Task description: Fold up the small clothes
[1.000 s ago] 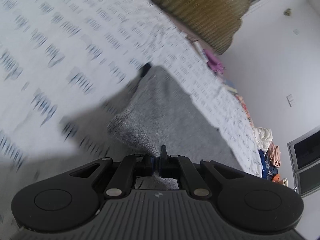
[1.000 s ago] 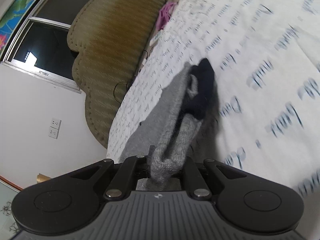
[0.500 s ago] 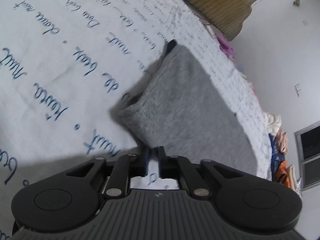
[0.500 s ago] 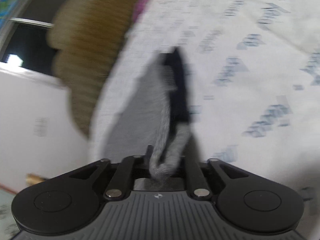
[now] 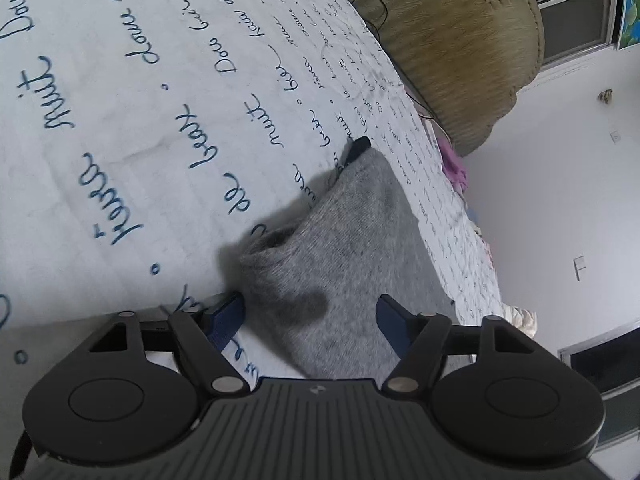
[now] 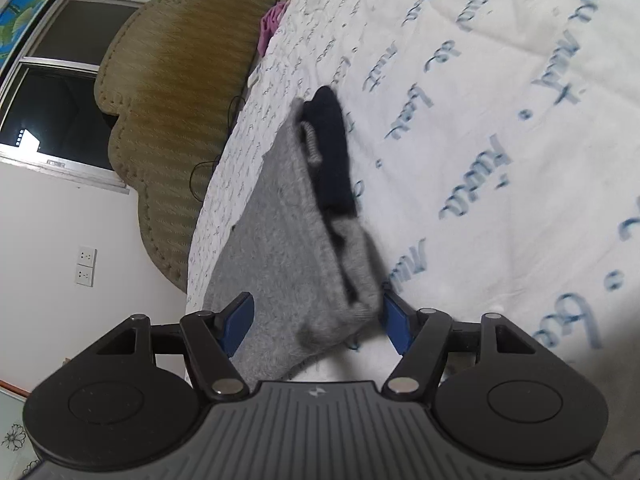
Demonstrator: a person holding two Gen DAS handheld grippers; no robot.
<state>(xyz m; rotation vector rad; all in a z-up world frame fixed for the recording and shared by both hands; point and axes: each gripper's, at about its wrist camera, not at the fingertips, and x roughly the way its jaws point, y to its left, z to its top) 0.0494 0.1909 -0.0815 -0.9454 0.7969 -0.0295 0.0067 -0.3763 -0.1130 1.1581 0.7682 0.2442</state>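
Note:
A small grey knit garment (image 5: 340,240) with a dark navy part lies folded on the white bedsheet (image 5: 120,120) printed with blue script. My left gripper (image 5: 312,316) is open, its blue pads on either side of the garment's near edge, holding nothing. In the right wrist view the same garment (image 6: 288,240) shows its navy part (image 6: 332,152) along the right side. My right gripper (image 6: 316,320) is open too, jaws spread around the garment's near corner.
A tan padded headboard (image 5: 460,40) stands at the far end of the bed, also in the right wrist view (image 6: 172,100). A pink cloth (image 5: 452,164) lies near it. More clothes (image 5: 516,316) are piled by the white wall. A window (image 6: 52,92) is behind.
Both grippers were shut on the grey garment's edge a second ago. Both have opened and let it go, and it now lies on the sheet.

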